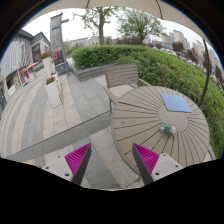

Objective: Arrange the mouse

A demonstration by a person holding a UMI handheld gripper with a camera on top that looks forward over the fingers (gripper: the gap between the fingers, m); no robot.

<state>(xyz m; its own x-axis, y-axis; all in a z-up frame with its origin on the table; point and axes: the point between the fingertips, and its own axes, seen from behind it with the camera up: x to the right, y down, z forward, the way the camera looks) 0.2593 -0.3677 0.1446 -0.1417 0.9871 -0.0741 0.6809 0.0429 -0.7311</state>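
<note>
So the gripper (112, 160) is hanging wide open with nothing between its pads. The mouse (168, 130) sits ahead and off to the right of the fingers on the round slatted table (140, 120), this side of a blue mousepad (176, 102). Can't make out its long axis from here.

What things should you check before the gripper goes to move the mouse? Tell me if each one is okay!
1. Mouse in sight, lying on the round wooden table: ok.
2. Gripper open, nothing between its fingers: ok.
3. Gripper close enough to grab the mouse: not ok, the mouse lies beyond the fingers, off to one side.
4. Blue mouse pad in sight on the table, past the mouse: ok.
5. Bare table around the mouse: ok.
</note>
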